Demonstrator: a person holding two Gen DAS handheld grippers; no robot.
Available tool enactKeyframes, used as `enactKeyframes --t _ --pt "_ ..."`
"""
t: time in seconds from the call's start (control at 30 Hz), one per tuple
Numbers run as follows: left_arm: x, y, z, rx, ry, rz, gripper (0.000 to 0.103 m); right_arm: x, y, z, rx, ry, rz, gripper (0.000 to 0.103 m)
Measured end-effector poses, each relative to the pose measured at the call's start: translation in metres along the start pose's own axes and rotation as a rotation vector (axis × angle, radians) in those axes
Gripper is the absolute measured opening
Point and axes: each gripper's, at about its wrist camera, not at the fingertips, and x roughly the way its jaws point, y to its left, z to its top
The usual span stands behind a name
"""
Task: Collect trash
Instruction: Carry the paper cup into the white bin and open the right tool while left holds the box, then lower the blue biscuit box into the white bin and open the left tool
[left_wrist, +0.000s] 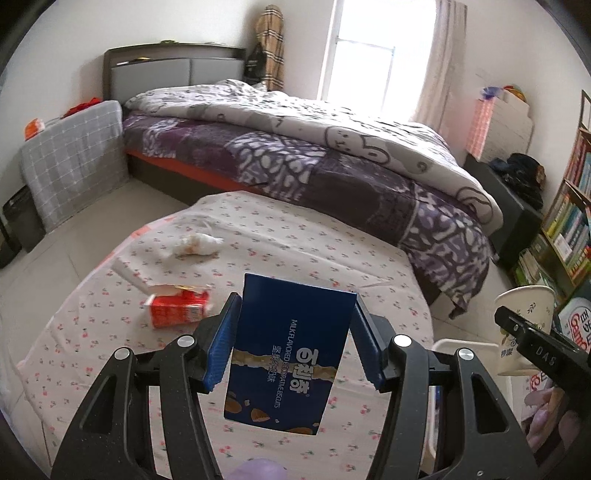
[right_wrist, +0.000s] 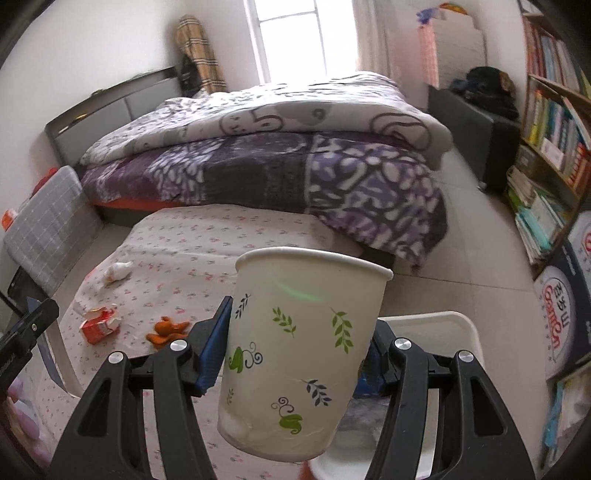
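My left gripper (left_wrist: 293, 343) is shut on a blue biscuit box (left_wrist: 291, 369), which stands upright between the blue pads above the flowered tablecloth (left_wrist: 295, 229). My right gripper (right_wrist: 297, 350) is shut on a white paper cup (right_wrist: 306, 295) with green and blue leaf prints, tilted slightly. The left wrist view shows that cup (left_wrist: 524, 306) at its right edge. On the cloth lie a torn red carton (left_wrist: 177, 308), a crumpled tissue (left_wrist: 197, 243) and a white paper strip (left_wrist: 129, 273). The right wrist view adds an orange peel (right_wrist: 166, 330) next to the carton (right_wrist: 99, 325).
A white-rimmed container (right_wrist: 443, 321) sits below and behind the cup, right of the table. A bed with a purple quilt (left_wrist: 332, 147) lies beyond the table. A bookshelf (right_wrist: 554, 140) lines the right wall, and a grey checked cushion (left_wrist: 70, 158) leans at the left.
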Motion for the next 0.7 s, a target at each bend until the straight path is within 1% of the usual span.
enactKeyframes --t 0.3,0.5,0.53,0.57,0.63,0.7 --pt "0.008 -0.053 -0.012 0.079 0.02 -0.058 0.055 -0.011 -0.063 -0.008 0.062 0.022 -0.074 0.062" --pt "0.014 -0.093 -0.024 0.134 0.043 -0.109 0.055 -0.019 -0.106 -0.012 0.127 0.037 -0.128 0.067" --pt "0.015 -0.101 -0.026 0.142 0.047 -0.119 0.055 -0.02 -0.113 -0.012 0.142 0.038 -0.137 0.071" --pt "0.016 -0.107 -0.027 0.146 0.052 -0.13 0.055 -0.021 -0.12 -0.012 0.16 0.037 -0.147 0.077" --pt "0.018 -0.124 -0.031 0.157 0.063 -0.16 0.055 -0.025 -0.131 -0.012 0.185 0.031 -0.171 0.082" --pt "0.02 -0.142 -0.035 0.175 0.074 -0.188 0.055 -0.029 -0.143 -0.011 0.211 0.021 -0.185 0.083"
